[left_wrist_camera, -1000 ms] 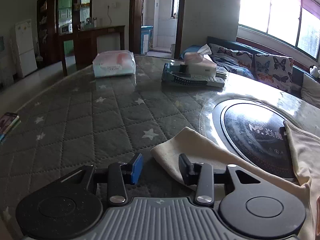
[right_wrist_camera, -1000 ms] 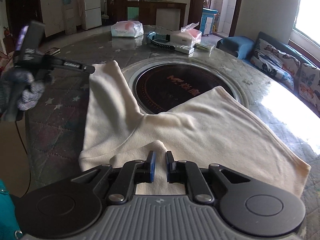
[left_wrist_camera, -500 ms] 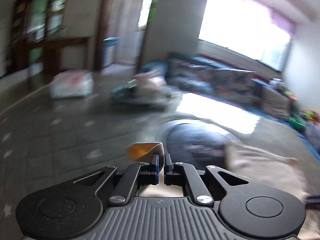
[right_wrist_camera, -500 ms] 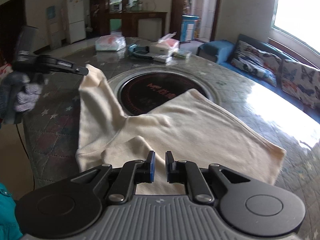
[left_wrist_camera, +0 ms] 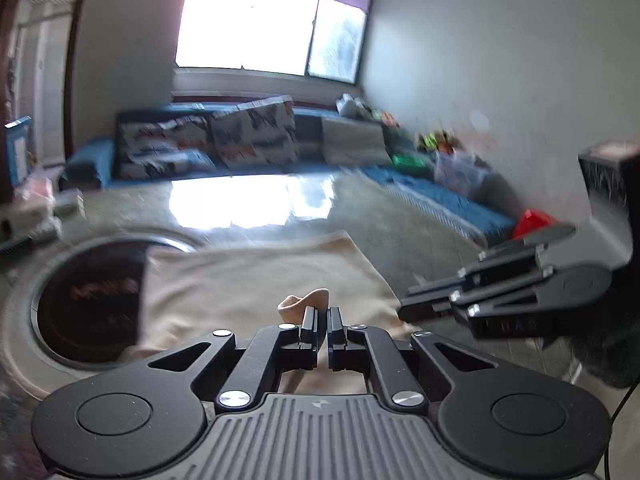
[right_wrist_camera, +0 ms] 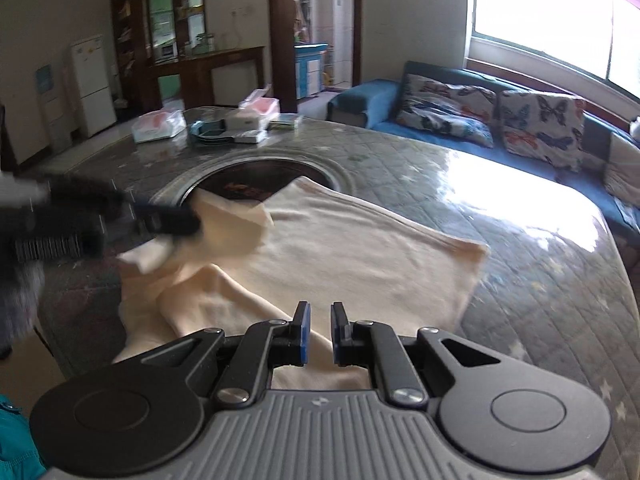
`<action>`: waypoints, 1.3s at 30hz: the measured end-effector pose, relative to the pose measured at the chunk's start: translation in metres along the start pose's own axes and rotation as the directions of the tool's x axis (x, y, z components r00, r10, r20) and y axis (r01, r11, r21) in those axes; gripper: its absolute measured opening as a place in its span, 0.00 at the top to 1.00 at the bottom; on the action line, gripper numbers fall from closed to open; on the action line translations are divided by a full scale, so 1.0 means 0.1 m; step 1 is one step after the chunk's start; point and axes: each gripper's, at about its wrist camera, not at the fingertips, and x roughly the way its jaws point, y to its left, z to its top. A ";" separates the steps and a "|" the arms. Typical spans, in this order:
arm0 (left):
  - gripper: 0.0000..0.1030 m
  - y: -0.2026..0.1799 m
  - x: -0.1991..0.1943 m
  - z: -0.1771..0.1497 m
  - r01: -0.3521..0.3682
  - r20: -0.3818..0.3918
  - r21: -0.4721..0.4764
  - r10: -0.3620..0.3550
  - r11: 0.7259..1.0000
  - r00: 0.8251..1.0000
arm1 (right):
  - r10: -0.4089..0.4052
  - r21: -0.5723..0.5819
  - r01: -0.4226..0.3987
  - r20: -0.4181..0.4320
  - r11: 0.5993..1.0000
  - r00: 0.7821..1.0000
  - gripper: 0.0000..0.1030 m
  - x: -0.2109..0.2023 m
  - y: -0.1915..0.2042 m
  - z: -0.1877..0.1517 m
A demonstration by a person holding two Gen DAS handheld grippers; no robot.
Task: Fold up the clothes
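My left claw (left_wrist_camera: 322, 322) is clamped on a corner of the cream shirt (right_wrist_camera: 344, 240). My right claw (right_wrist_camera: 318, 330) is pinched on its near edge. The shirt lies on the desk (right_wrist_camera: 520, 280), partly over the round cooktop (right_wrist_camera: 240, 184).

The left gripper (right_wrist_camera: 188, 222) is just a dark smear off to the left of the right gripper's (right_wrist_camera: 318, 330) own view, so its fingertips and whatever hand holds it can't be made out. The cream garment (right_wrist_camera: 340, 240) runs under the right gripper's body, so its near edge is hidden. In the left wrist view everything ahead is motion-blurred, and the sofa (left_wrist_camera: 224, 148) cushions' pattern is mush.
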 end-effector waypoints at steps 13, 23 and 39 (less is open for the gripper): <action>0.76 0.03 -0.15 -0.32 0.000 -0.065 0.110 0.007 0.994 0.998 | 0.096 0.091 -0.089 -0.074 0.992 0.993 0.88 0.13 -0.02 -0.23; 0.56 0.61 -0.53 -0.66 -0.277 -0.057 0.145 0.287 0.950 0.956 | 0.130 0.113 -0.114 -0.139 0.987 0.982 0.82 0.35 0.15 -0.30; 0.65 0.70 -0.47 -0.84 -0.298 -0.066 0.127 0.308 0.946 0.949 | 0.049 0.011 -0.048 -0.096 0.999 0.994 0.97 0.20 0.38 0.02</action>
